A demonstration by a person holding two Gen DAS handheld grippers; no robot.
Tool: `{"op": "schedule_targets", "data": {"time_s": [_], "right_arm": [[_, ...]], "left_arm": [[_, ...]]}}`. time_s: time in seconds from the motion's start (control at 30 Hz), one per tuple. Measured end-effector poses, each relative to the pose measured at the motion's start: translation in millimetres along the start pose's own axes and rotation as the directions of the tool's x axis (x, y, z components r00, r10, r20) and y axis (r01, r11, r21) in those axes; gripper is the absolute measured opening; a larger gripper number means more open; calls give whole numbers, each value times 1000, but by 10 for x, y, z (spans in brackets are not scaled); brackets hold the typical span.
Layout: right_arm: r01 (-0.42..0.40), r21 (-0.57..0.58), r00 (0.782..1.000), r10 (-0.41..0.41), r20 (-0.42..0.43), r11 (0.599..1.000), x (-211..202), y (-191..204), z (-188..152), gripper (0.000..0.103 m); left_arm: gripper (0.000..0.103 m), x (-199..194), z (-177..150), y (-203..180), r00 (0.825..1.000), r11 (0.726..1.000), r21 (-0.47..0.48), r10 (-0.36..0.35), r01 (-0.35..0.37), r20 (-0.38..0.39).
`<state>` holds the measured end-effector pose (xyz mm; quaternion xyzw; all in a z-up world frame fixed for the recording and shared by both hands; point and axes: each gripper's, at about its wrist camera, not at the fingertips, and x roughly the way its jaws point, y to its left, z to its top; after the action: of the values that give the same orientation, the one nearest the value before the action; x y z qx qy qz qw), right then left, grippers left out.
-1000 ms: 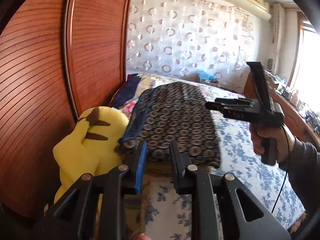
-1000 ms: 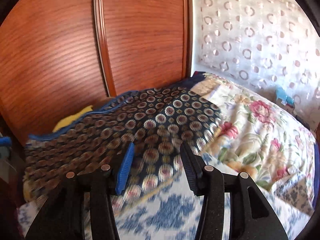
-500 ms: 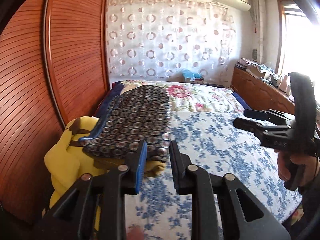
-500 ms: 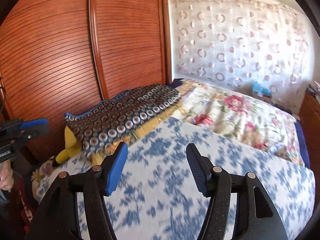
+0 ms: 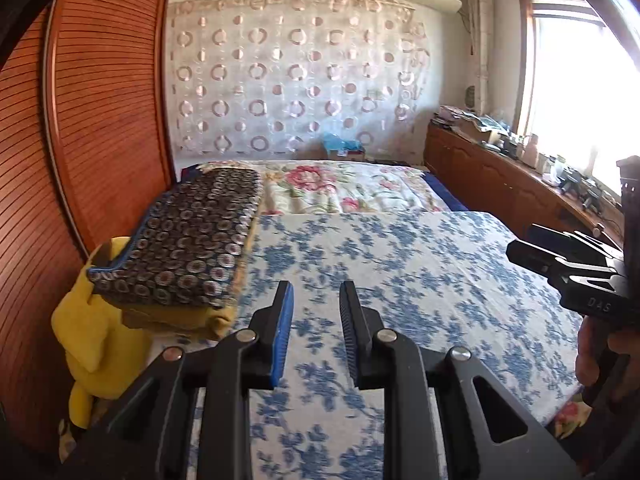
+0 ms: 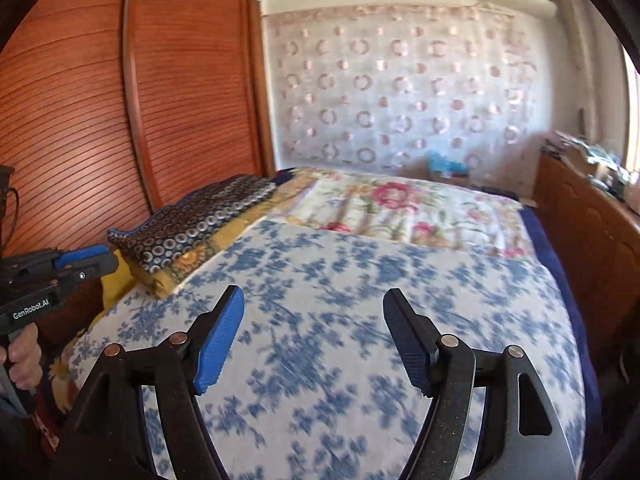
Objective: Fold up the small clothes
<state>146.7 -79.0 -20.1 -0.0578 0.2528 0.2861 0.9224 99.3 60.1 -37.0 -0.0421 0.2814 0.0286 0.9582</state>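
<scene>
A folded dark garment with a ring pattern lies on a yellow cloth at the bed's left edge, against the wooden wardrobe; the right wrist view shows the garment too. My left gripper hovers over the blue-flowered sheet to the right of the garment, its jaws a narrow gap apart with nothing between them. My right gripper hangs over the middle of the sheet, empty, its jaws opening wide. Each gripper also shows in the other's view: the right gripper at the right edge, the left gripper at the left edge.
A yellow plush toy sits wedged between bed and wardrobe under the folded pile. The blue-flowered sheet covers the near bed and a rose-patterned quilt the far end. A cluttered wooden cabinet runs along the right side.
Both grippers have pulled back from the folded garment and swung right over the sheet. The right jaws have spread wider. The garment stays on its pile.
</scene>
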Motion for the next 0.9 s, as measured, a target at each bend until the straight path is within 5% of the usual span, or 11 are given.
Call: {"op": "schedule_targets", "data": {"time_s": [0.47,0.9], "right_arm": [[156,86,980,-165,111,984,-925,-306,101,74],[226,123,950,-246,191,966,-1349,-312,217,74]], "left_arm": [[22,-355,372,-578,994,996,55,-70,66,85],[22,-582,610,-648,984,996,53,-85,77,156]]}}
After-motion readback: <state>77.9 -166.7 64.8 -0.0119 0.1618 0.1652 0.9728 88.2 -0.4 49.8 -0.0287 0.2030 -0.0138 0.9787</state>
